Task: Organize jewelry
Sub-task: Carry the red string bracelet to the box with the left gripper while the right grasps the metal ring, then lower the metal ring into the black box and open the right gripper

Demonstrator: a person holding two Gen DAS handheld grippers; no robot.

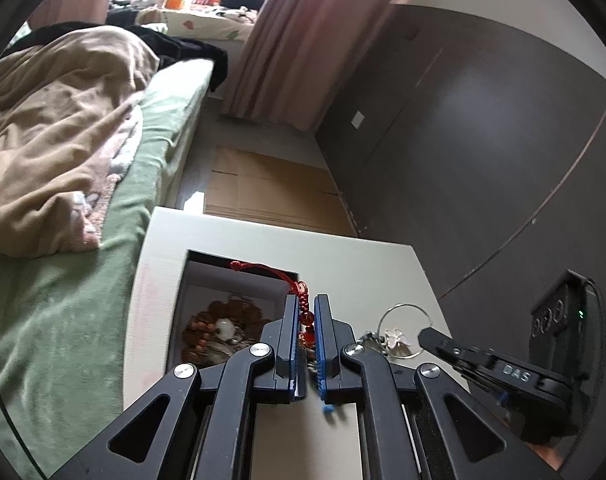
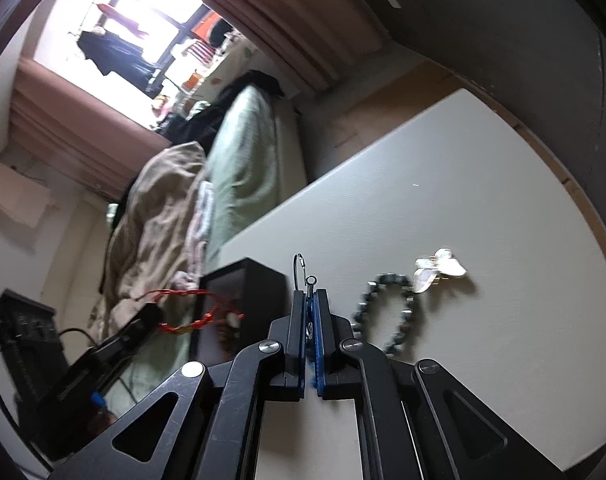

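Observation:
My left gripper (image 1: 306, 300) is shut on a red beaded cord bracelet (image 1: 303, 312), whose cord loops over the rim of the open jewelry box (image 1: 239, 268). The box holds brown bead strands (image 1: 223, 328). My right gripper (image 2: 310, 293) is shut on a thin silver hoop earring (image 2: 301, 270). In the left wrist view the right gripper (image 1: 427, 336) sits at the hoop (image 1: 403, 312). A dark bead bracelet (image 2: 387, 308) and a white butterfly piece (image 2: 439, 268) lie on the white table (image 2: 463, 200) just right of the right gripper. The red bracelet also shows in the right wrist view (image 2: 191, 320).
A bed with green sheet (image 1: 63, 320) and tan blanket (image 1: 55, 132) borders the table's left side. A dark wall (image 1: 483, 140) stands to the right. Flattened cardboard (image 1: 271, 188) lies on the floor beyond the table. Pink curtains (image 1: 295, 40) hang at the back.

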